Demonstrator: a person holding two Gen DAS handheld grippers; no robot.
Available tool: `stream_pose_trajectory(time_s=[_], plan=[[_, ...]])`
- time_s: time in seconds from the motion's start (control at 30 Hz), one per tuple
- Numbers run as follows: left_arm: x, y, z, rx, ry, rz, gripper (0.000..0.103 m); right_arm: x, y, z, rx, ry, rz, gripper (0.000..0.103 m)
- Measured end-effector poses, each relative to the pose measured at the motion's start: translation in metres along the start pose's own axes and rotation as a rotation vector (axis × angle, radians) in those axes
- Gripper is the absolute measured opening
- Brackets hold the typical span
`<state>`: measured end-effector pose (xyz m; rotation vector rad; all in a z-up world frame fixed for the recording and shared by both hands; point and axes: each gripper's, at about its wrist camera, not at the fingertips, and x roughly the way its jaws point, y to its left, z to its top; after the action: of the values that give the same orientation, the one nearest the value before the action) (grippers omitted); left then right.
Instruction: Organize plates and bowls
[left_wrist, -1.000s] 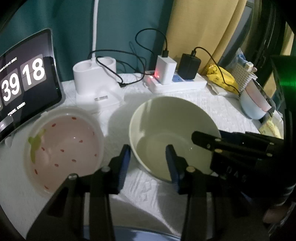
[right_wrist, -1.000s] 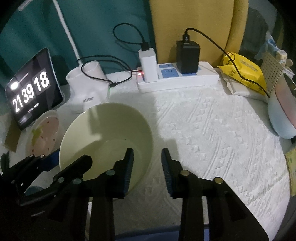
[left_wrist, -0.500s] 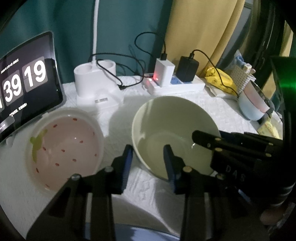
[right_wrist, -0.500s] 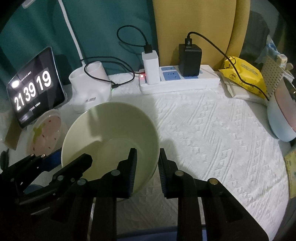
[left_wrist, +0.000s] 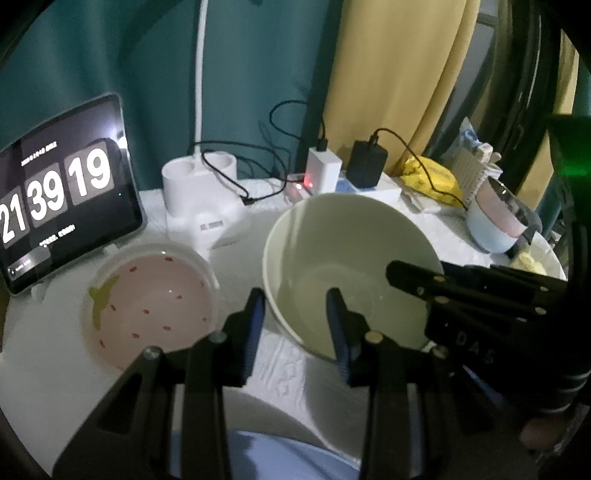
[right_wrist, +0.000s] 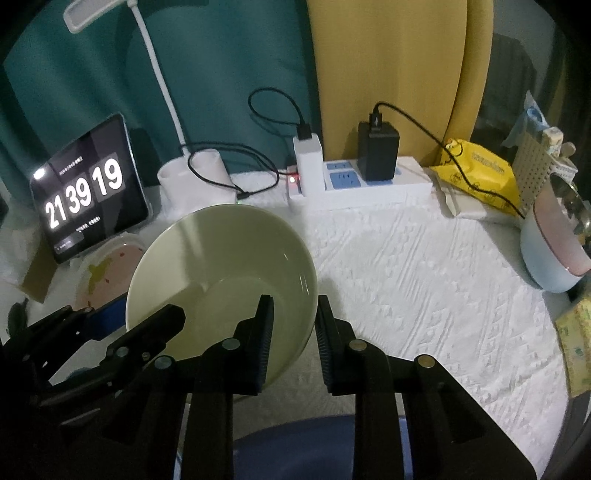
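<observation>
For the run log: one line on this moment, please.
left gripper: shut on green bowl rim | right gripper: shut on opposite rim | pink bowl: on table

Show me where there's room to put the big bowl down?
Best spot: the bare white cloth between the power strip, the blue pot and the green bowl. The left is crowded: clock tablet, pink bowl, lamp base.

Bare tablecloth (right_wrist: 424, 288) lies open rightward; the power strip (right_wrist: 369, 184) and, apparently, trailing cables crowd the back.

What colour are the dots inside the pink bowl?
Red, on the pink bowl; clearest in the left wrist view.
</observation>
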<state>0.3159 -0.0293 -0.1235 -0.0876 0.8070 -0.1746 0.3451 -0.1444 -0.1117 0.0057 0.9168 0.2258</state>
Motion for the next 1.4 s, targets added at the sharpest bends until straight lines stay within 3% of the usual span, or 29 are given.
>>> stream_pose_trajectory(time_s=[0.63,1.4], plan=[[-0.06,-0.018,-0.003,0.017,-0.083,-0.014,0.035,-0.066,0.008,-0.007,-0.011,-0.094,0.0,0.024],[-0.109,-0.055,-0.021,0.068,-0.13,-0.035,0.035,-0.124,-0.002,-0.034,0.013,-0.165,-0.007,0.024]])
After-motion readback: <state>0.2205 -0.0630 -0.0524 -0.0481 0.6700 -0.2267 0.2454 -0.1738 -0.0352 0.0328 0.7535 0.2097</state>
